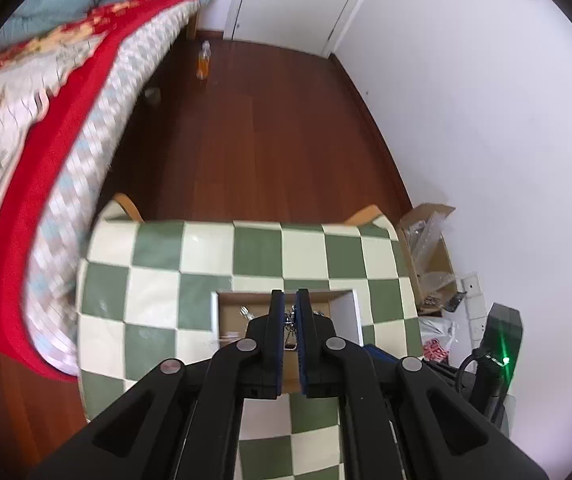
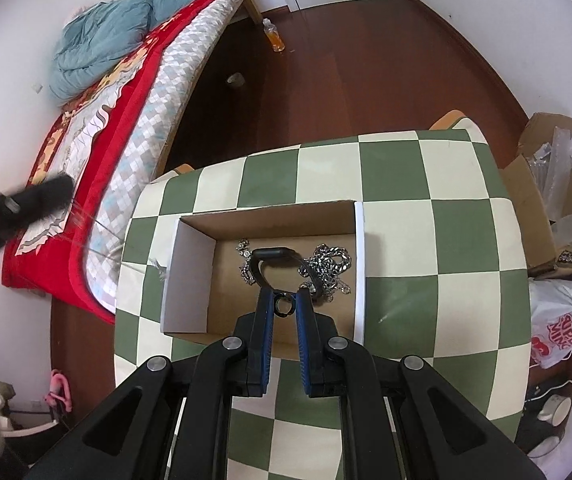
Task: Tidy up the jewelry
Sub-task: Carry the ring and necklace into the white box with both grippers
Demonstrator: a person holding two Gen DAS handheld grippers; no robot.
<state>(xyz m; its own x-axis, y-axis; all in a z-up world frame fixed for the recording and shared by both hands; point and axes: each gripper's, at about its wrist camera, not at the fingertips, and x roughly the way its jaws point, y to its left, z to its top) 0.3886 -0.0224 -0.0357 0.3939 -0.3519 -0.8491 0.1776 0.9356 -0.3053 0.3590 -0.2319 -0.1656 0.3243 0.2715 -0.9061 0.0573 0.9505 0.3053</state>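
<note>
- The left tool points down and forward over the open brown cardboard box at the lower middle of its own view; its blue-padded fingers are nearly together, clenched on a thin silver chain that hangs in the narrow gap between them.
- The right tool is angled down into the same cardboard box, at the lower middle of the right wrist view; its jaws are drawn close, grasping a small black ring between the blue pads.
- Inside the box, just ahead of the right tool's fingertips, lies a black curved band, with a heap of chunky silver chain link jewelry to its right and a smaller silver chain to its left, both touching the band.
- The box sits on a tabletop covered in green-and-cream checked cloth.
- At the far left of the right wrist view a blurred black shape reaches in front of the bed with a red patterned cover.
- A small bottle of orange liquid stands on the dark wood floor in the upper middle of the left wrist view.
</note>
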